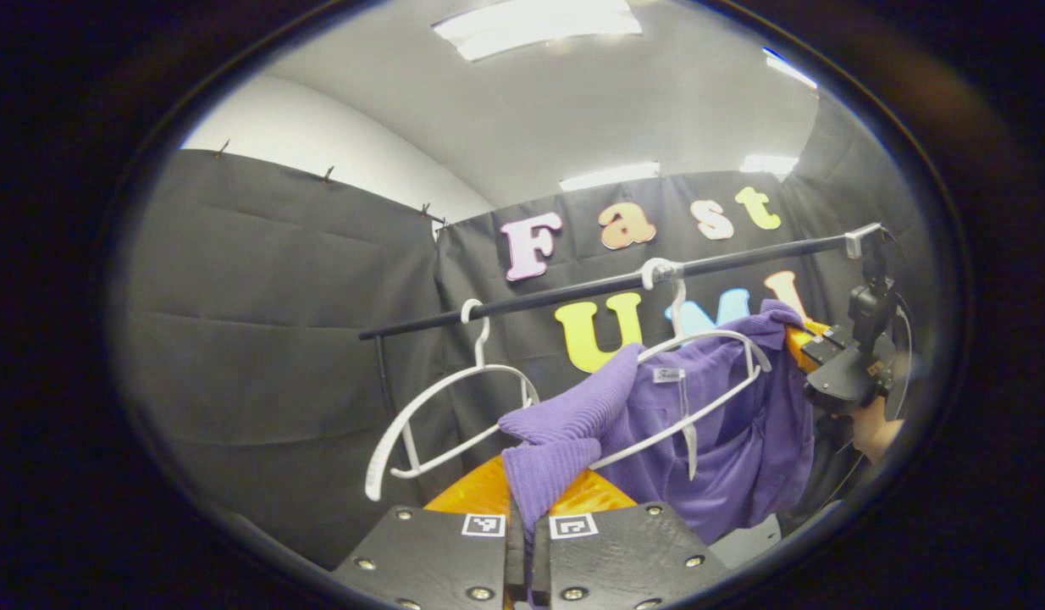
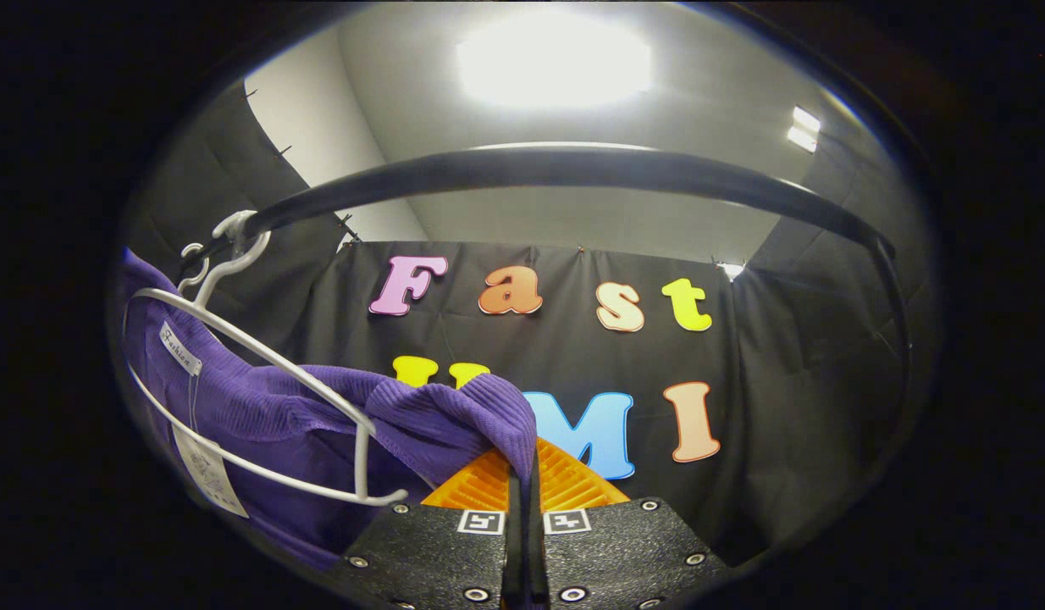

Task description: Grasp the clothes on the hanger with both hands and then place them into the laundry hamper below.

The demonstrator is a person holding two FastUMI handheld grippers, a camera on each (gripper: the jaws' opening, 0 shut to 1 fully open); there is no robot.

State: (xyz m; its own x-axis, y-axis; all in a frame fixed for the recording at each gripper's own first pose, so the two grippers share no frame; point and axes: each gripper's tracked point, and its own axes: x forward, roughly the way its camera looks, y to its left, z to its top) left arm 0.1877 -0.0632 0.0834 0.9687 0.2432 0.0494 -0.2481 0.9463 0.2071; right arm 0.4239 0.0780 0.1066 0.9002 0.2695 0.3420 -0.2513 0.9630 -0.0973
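Left gripper [image 1: 522,500]: orange fingers [image 1: 472,491] pinched together on a fold of the purple knit top [image 1: 726,440], fabric running down between the pads, no gap visible. Right gripper [image 2: 522,487]: same, fingers [image 2: 565,483] closed on the other shoulder of the top, knit draped over the tips. In the left gripper view the right gripper [image 1: 815,339] shows far right with the person's hand [image 1: 874,428] under it, clamped at the garment's upper edge. Top is stretched between the two grippers, part of it still around the white hanger [image 1: 709,373], which hooks on the black rail [image 1: 607,284]. A second white hanger [image 1: 438,415], bare, hangs further left on the same rail. Hamper: can't tell where it is from these views
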